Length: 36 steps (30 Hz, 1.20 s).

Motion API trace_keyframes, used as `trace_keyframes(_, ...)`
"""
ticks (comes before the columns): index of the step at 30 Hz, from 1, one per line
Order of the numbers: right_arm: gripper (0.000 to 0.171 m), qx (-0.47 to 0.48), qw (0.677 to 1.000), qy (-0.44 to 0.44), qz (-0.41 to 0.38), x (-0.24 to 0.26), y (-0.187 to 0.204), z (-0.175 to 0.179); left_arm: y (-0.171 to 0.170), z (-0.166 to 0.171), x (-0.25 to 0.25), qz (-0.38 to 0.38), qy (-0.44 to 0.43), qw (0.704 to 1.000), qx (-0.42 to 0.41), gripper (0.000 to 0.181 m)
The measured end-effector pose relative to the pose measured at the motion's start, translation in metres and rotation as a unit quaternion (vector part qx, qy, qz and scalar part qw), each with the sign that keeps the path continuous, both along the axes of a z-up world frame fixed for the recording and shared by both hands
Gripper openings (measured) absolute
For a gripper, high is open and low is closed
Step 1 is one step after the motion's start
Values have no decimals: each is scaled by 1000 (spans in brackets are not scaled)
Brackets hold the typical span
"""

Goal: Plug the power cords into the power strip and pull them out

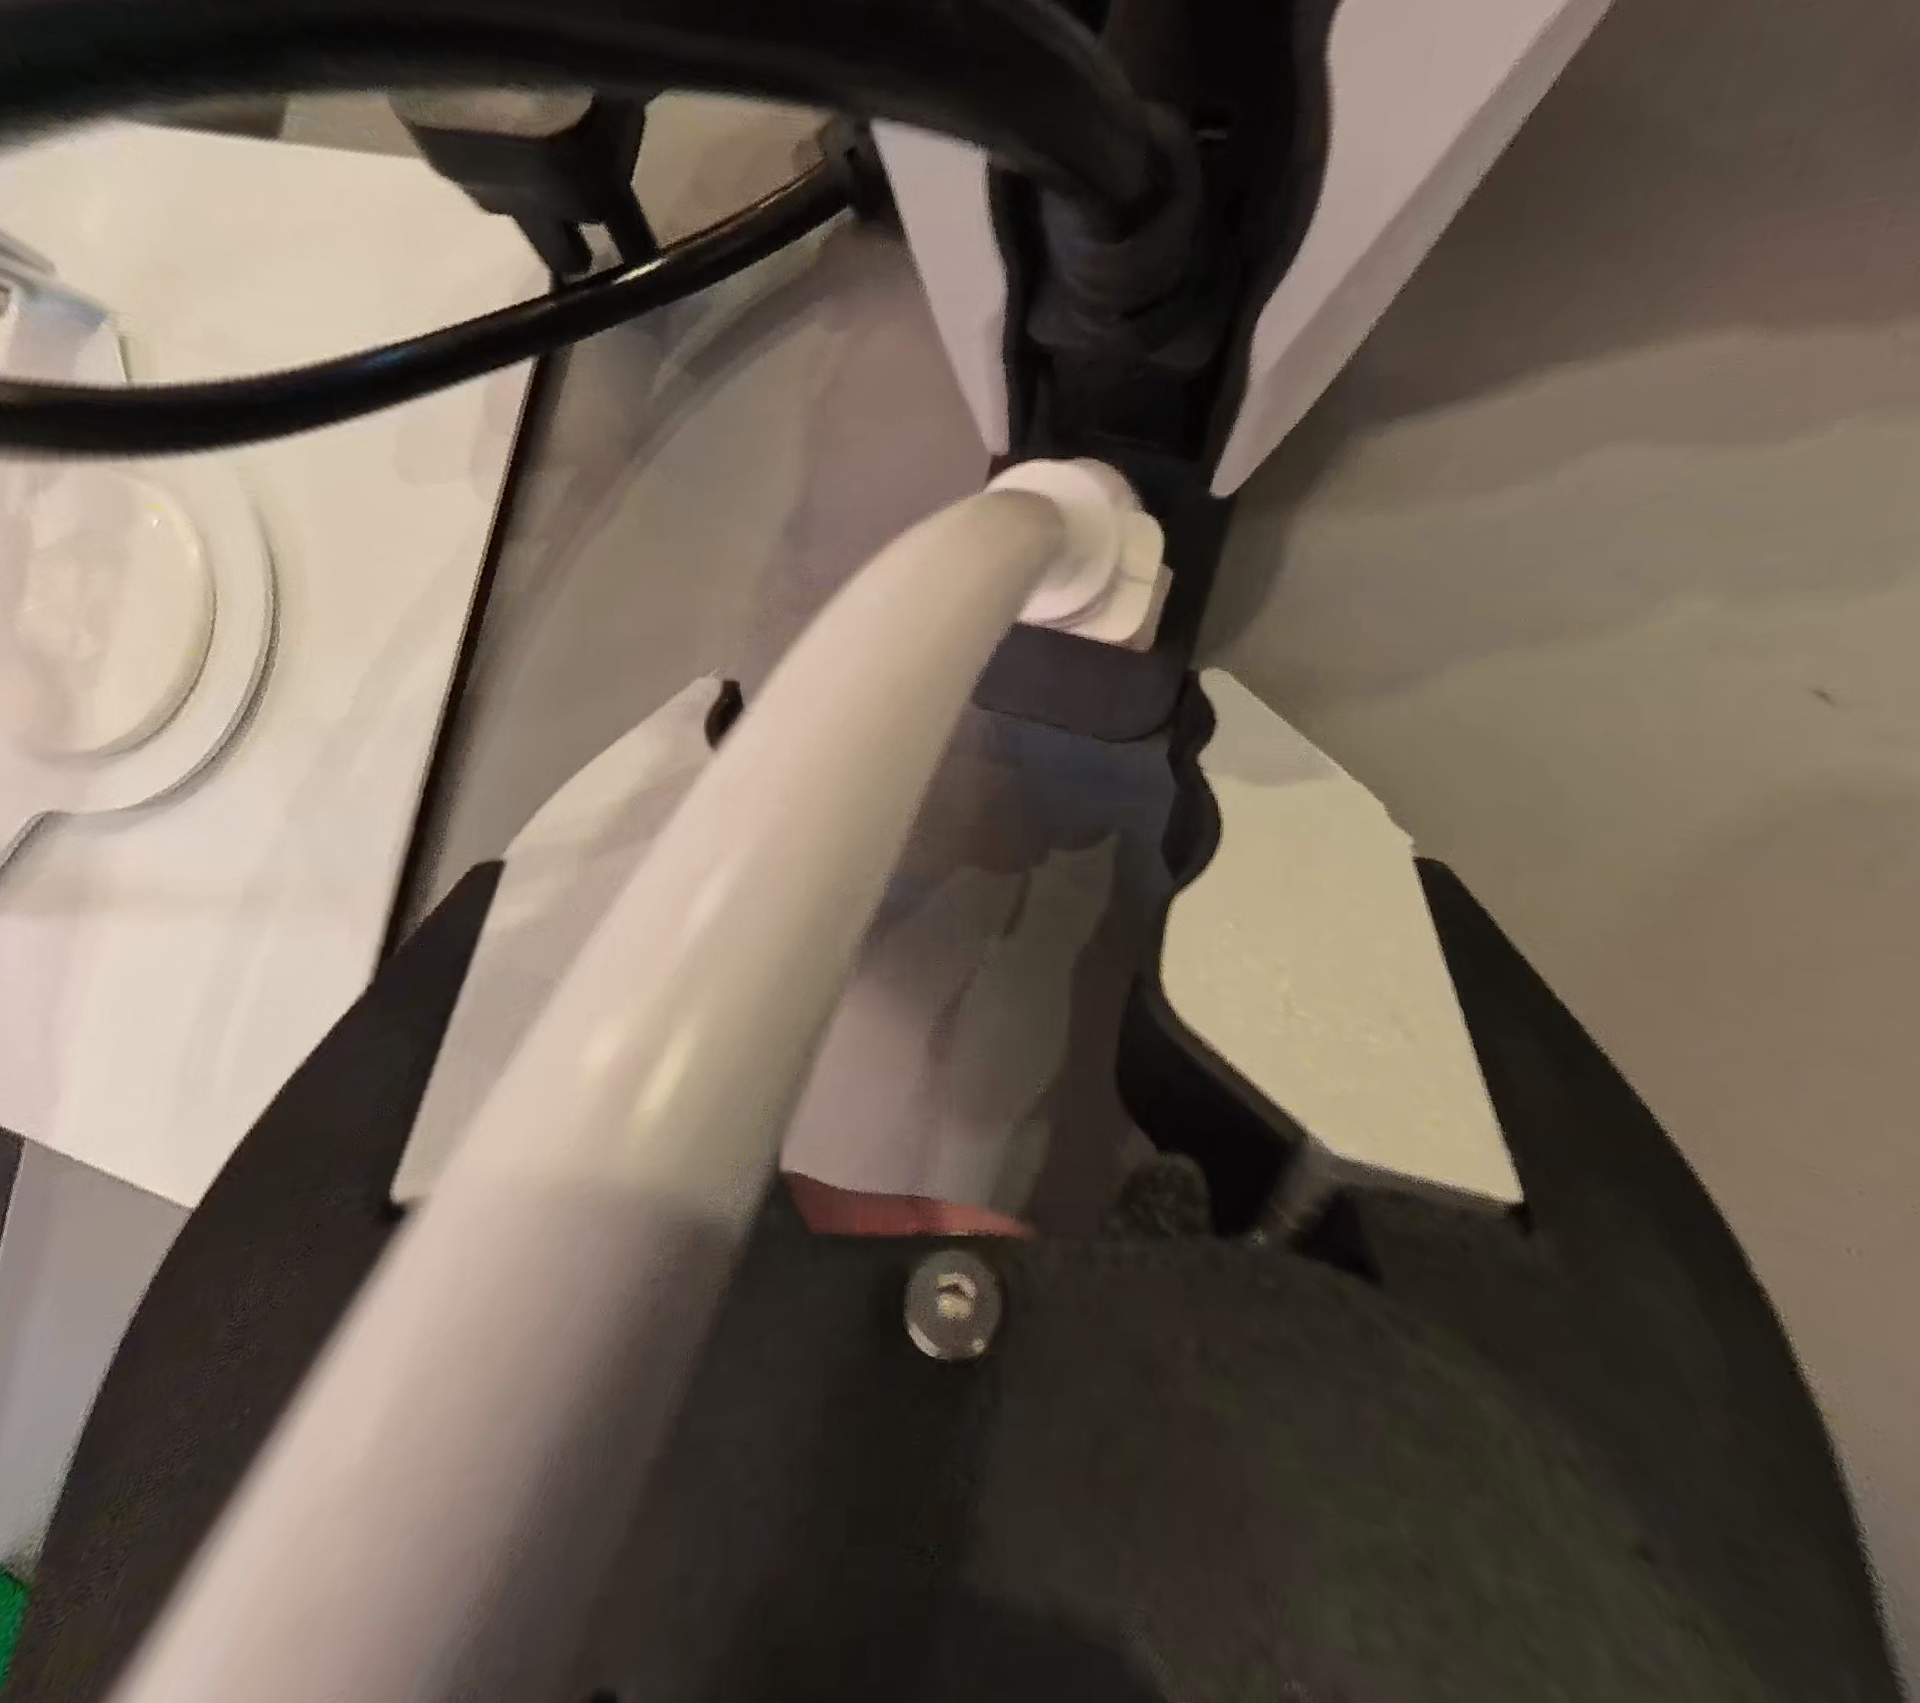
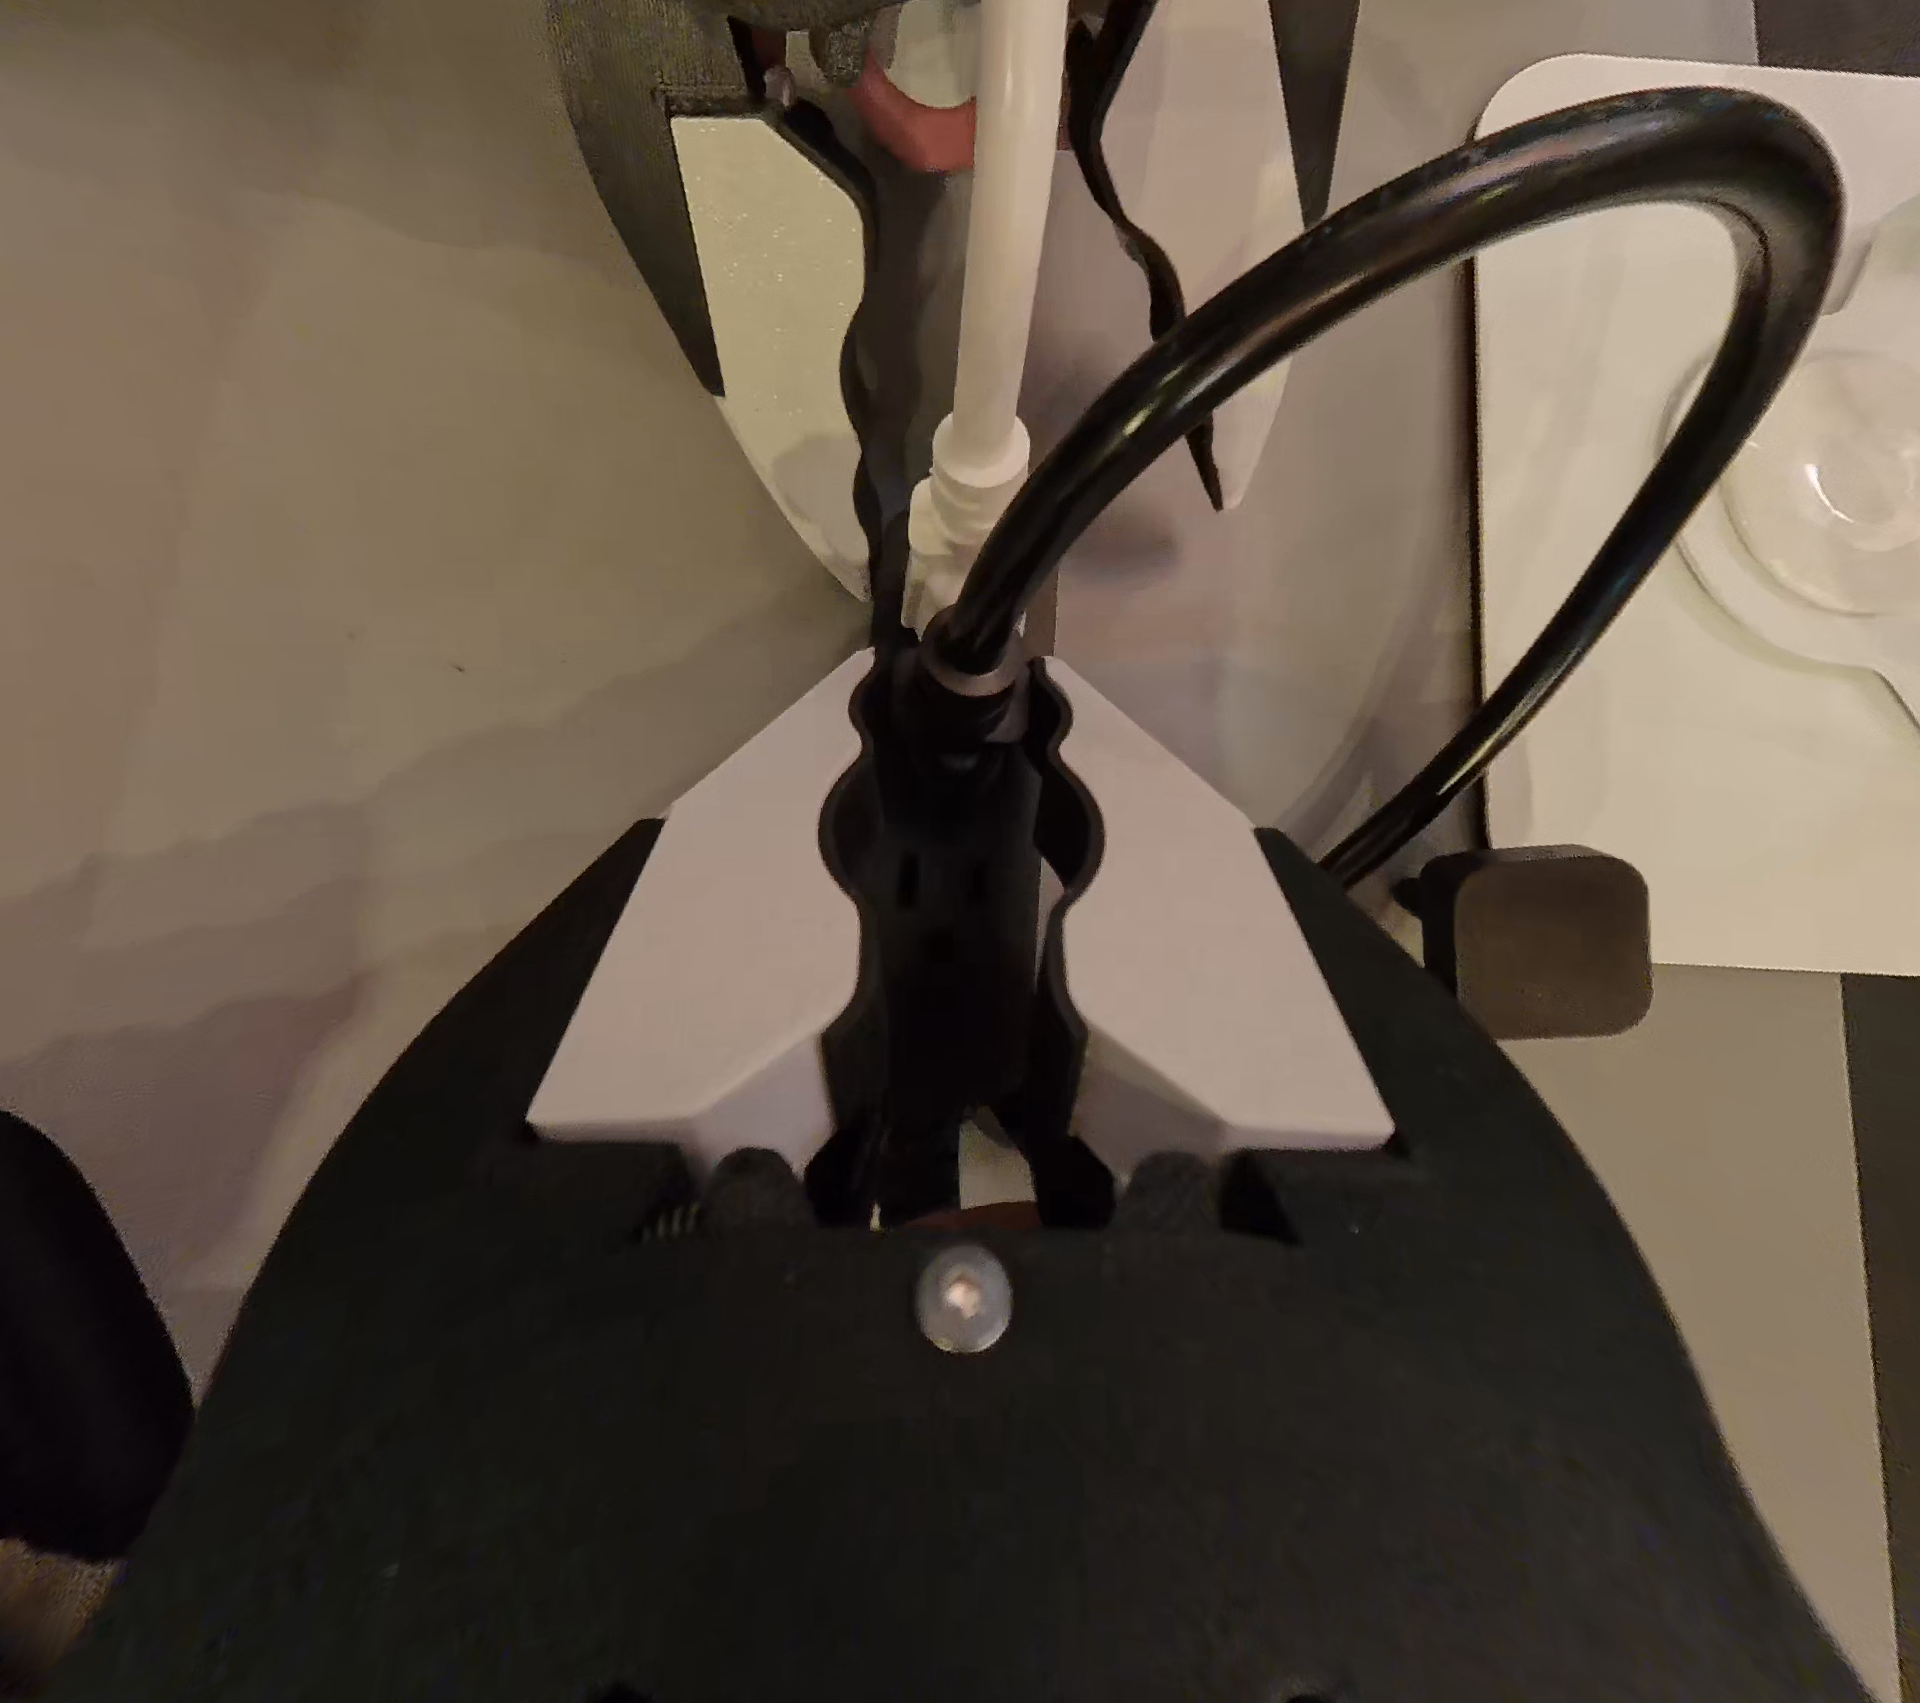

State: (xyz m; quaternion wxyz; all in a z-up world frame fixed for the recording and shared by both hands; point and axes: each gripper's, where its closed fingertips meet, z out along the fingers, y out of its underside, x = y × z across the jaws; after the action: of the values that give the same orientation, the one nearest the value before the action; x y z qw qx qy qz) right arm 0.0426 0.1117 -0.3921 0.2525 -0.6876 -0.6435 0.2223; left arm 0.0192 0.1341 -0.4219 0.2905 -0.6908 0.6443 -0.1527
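Over grey table [image 2: 312,510], hand-held grippers apparently join cords.

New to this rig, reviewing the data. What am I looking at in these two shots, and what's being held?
No robot arm here: a person holds one two-finger gripper in each hand, and each gripper carries a wide-angle camera looking forward along its fingers. So each picture shows its own gripper at the bottom and the other one facing it at the top.

In the left wrist view, the left gripper is shut on a white plug, whose white cord runs back toward the camera. In the right wrist view, the right gripper is shut on a black connector; its black cord loops off to the right.

The two ends meet nose to nose; whether they are fully mated is hidden. Below lies a pale tabletop with a white plastic tray beside it.
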Motion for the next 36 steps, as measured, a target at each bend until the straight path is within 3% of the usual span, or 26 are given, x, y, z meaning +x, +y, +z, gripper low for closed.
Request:
trace_keyframes(7, 23, 0, 1000, -13, -21, 6, 6, -1, -20, -8, -7, -18, 37, 998, -56, 62)
trace_keyframes(12, 22, 0, 999, -20, -46, 10, 14, -4, -54, -7, -17, -62, 100, 988, -100, 64)
trace_keyframes(15, 23, -4, 997, -23, -68, 10, 19, -4, -64, 11, -4, -73, 67, 989, -108, 69)
trace_keyframes(20, 24, -7, 997, -28, -75, 7, 19, -5, -43, 39, 11, -5, -15, 995, -102, 77)
trace_keyframes(23, 47, 0, 996, -54, -73, 15, 17, -6, -36, 46, 13, 13, -32, 995, -93, 86)
trace_keyframes(29, 61, -36, 989, -121, -77, 48, 1, -12, -28, 55, 17, 41, -54, 993, -93, 83)
trace_keyframes(36, 73, -45, 982, -168, -69, 47, -12, -17, -22, 55, 20, 55, -67, 992, -93, 82)
